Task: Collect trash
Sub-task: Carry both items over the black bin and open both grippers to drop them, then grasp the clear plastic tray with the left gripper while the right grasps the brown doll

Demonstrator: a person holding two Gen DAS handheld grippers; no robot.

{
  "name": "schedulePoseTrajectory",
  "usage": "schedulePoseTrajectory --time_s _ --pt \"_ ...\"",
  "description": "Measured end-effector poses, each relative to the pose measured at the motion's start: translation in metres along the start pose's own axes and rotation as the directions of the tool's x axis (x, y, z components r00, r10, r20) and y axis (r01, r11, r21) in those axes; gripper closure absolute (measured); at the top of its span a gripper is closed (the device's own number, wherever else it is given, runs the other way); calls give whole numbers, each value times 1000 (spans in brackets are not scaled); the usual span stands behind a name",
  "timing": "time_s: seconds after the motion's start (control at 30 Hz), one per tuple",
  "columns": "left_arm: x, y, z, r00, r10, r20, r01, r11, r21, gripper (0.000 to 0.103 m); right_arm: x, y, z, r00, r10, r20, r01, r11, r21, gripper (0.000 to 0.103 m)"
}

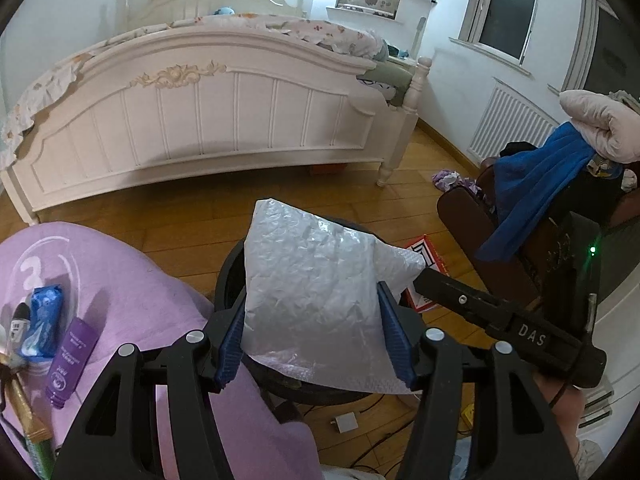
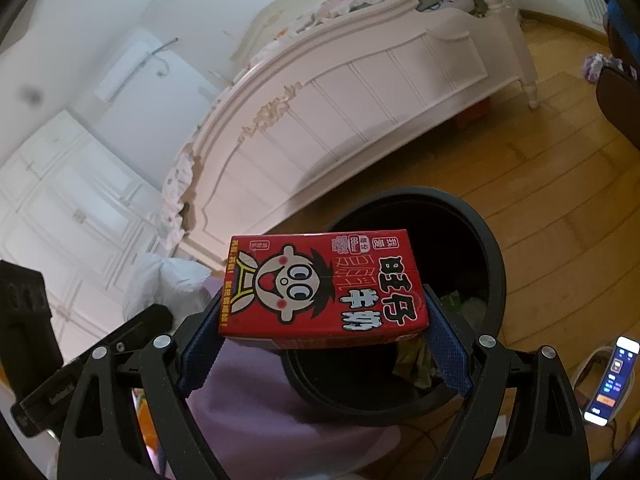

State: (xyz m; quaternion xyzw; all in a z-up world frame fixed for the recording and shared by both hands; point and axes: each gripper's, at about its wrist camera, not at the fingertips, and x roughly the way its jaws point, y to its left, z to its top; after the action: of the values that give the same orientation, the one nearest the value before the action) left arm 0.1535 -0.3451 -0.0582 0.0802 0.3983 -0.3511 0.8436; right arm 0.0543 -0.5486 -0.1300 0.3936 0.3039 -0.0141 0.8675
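Note:
My left gripper (image 1: pixel 316 316) is shut on a white bubble-wrap mailer (image 1: pixel 316 288) and holds it above the black round trash bin (image 1: pixel 228 272). My right gripper (image 2: pixel 322 332) is shut on a red milk carton (image 2: pixel 320 288) with a cartoon face, held over the near rim of the same bin (image 2: pixel 492 264). The bin holds some greenish trash. The right gripper's body (image 1: pixel 508 320) shows to the right of the mailer, with the red carton (image 1: pixel 424 256) partly hidden behind it. The mailer also shows white at the left in the right wrist view (image 2: pixel 168 280).
A purple-covered surface (image 1: pixel 120 272) at the left holds a blue packet (image 1: pixel 42 320), a purple tube (image 1: pixel 68 360) and other small items. A white bed (image 1: pixel 200 120) stands behind. A chair with blue cloth (image 1: pixel 532 192) is at the right. A phone (image 2: pixel 608 380) and cables lie on the wooden floor.

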Motion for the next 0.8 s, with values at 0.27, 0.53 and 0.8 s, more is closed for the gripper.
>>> schedulePoseTrajectory --time_s 0.27,0.53,0.8 --pt "-14 -2 7 997 46 61 -47 999 5 23 2 12 10 999 -34 18 35 999 -32 9" --pt "-45 -1 0 992 72 106 -75 997 28 23 -12 31 0 1000 6 22 -5 999 -46 8" --pt "-86 18 -16 984 100 150 -101 995 -5 23 -24 71 -12 999 41 0 -41 993 -107 8"
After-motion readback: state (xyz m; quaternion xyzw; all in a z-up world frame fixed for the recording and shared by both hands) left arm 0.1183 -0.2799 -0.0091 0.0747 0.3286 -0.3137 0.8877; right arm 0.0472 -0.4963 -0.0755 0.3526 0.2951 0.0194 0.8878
